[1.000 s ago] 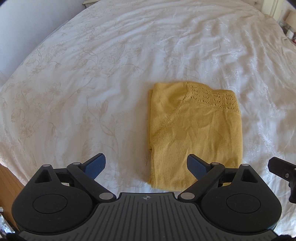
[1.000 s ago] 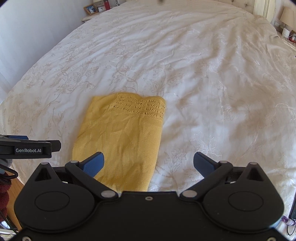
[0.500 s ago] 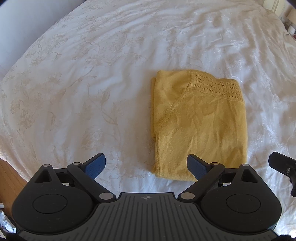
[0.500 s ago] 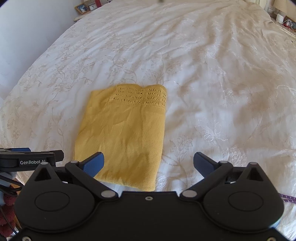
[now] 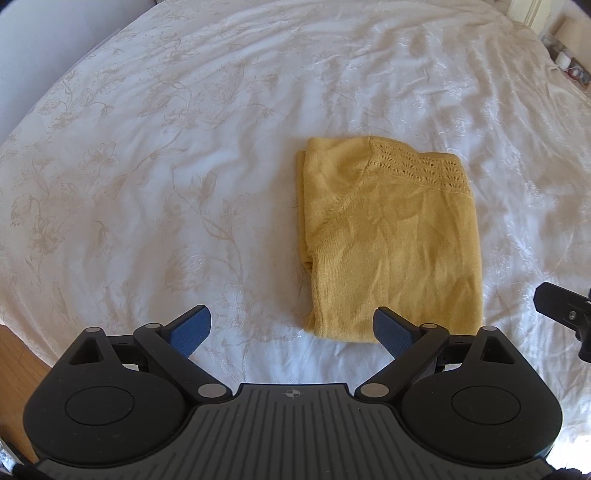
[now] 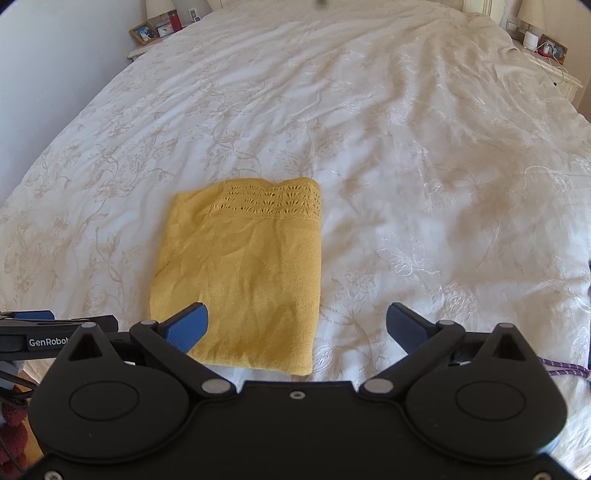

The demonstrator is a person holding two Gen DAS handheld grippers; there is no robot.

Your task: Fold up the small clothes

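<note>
A yellow knitted top (image 5: 391,236) lies folded into a neat rectangle on the white bed (image 5: 184,147), with its lace band at the far end. It also shows in the right wrist view (image 6: 243,273). My left gripper (image 5: 291,328) is open and empty, above the bed's near edge, with the garment just ahead and to the right. My right gripper (image 6: 295,326) is open and empty, with the garment's near edge between and to the left of its fingers. Neither gripper touches the cloth.
The white floral bedspread (image 6: 406,147) spreads wide around the garment. Nightstands with small items stand at the far left (image 6: 155,33) and far right (image 6: 546,48). Wooden floor (image 5: 14,354) shows by the bed's near left corner. The other gripper's body (image 5: 561,306) shows at the right edge.
Both grippers have drawn back and up from the folded top, so it sits farther ahead in both views. The garment has not moved. Both grippers stay open.
</note>
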